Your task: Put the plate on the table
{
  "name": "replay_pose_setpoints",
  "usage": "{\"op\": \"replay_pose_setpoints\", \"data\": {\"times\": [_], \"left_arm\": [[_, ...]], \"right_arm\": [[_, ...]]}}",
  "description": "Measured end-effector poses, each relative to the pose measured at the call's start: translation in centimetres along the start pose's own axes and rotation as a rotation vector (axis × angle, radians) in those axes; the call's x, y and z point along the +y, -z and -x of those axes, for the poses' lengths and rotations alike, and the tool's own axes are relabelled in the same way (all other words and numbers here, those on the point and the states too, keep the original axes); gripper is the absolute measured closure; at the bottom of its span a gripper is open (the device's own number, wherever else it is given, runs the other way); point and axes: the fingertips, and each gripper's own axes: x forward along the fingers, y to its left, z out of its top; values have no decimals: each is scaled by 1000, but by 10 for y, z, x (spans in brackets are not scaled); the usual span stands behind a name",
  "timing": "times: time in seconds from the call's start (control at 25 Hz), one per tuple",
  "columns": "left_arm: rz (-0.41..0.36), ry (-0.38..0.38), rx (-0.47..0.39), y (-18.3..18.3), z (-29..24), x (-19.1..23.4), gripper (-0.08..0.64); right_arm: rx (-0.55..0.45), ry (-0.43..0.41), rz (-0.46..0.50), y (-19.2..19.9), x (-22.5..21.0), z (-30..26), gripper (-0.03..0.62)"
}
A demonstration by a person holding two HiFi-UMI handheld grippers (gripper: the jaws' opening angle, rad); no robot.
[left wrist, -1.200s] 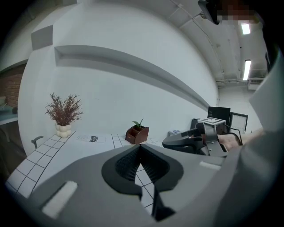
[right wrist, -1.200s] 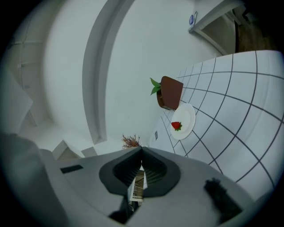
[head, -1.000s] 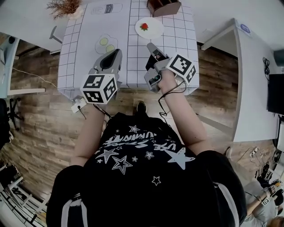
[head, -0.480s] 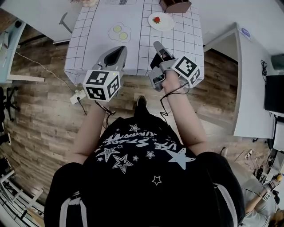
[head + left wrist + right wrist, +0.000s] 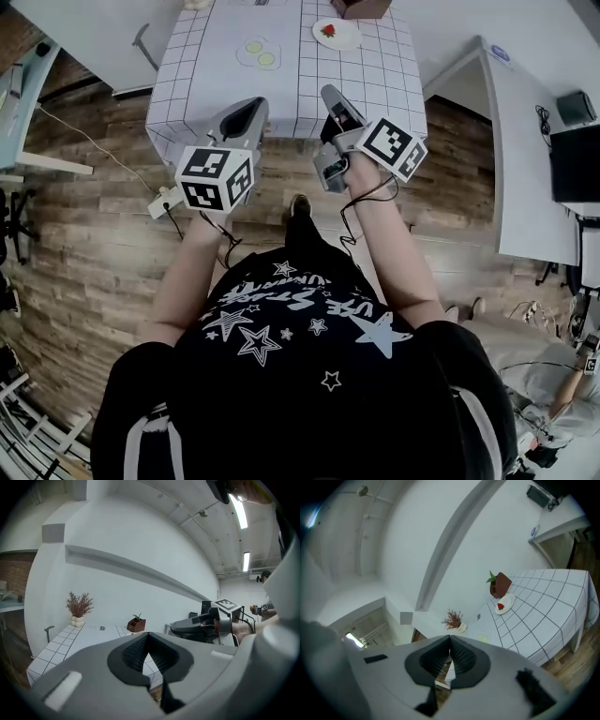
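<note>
Nearest, at six o'clock in the head view, is the person's black shirt [image 5: 300,337], soft cloth printed with white stars. Two bare forearms reach toward twelve o'clock over a floor [image 5: 103,216] of brown wooden planks.

Each hand carries one gripper of smooth grey plastic, with a cube of black-and-white square markers at its rear. The left gripper [image 5: 251,103] sits at eleven o'clock with its ribbed black pads pressed together and nothing between them. The right gripper [image 5: 330,96], at one o'clock, is likewise closed and empty. Both tips hang over the near edge of the table [image 5: 370,89].

The table is rectangular and draped in a white cloth ruled with thin dark lines into squares. Toward eleven o'clock on it lies one flat white patch [image 5: 259,52] bearing two pale yellow-green rounds.

Further, toward twelve to one o'clock, the plate [image 5: 346,38] rests on the cloth, well apart from both grippers. It is round, white and smooth, with one small red strawberry [image 5: 328,30] on it. Just beyond stands one brown box [image 5: 362,7] holding a green sprig, and at the far left corner one dried brown plant [image 5: 453,618] in a pale vase.
</note>
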Motion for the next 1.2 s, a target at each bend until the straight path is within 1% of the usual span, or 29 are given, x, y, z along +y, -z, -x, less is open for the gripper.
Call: {"op": "replay_pose_setpoints", "data": {"times": [0.16, 0.32, 0.44, 0.48, 0.56, 0.64, 0.72, 0.8, 0.96, 1.2], "left_arm": [[-7, 22, -10, 6, 38, -21, 551], [-4, 25, -5, 18, 80, -34, 551], [-3, 28, -5, 23, 104, -42, 551], [-5, 31, -7, 24, 111, -44, 551], [-1, 40, -10, 27, 124, -50, 551], [20, 49, -11, 32, 135, -54, 551], [34, 58, -12, 36, 144, -60, 551], [32, 67, -8, 40, 150, -67, 551], [34, 90, 6, 51, 158, -77, 551], [23, 120, 7, 52, 158, -91, 551]], "right_arm": [[9, 6, 176, 24, 33, 31, 580], [16, 15, 287, 53, 63, 60, 580], [24, 45, 392, 71, 75, 79, 580], [24, 55, 413, 76, 78, 85, 580], [17, 77, 421, 86, 80, 96, 580], [7, 97, 434, 97, 81, 108, 580], [-1, 110, 471, 107, 84, 121, 580], [-6, 124, 521, 115, 86, 132, 580], [13, 153, 615, 130, 90, 148, 580], [39, 188, 684, 140, 90, 162, 580]]}}
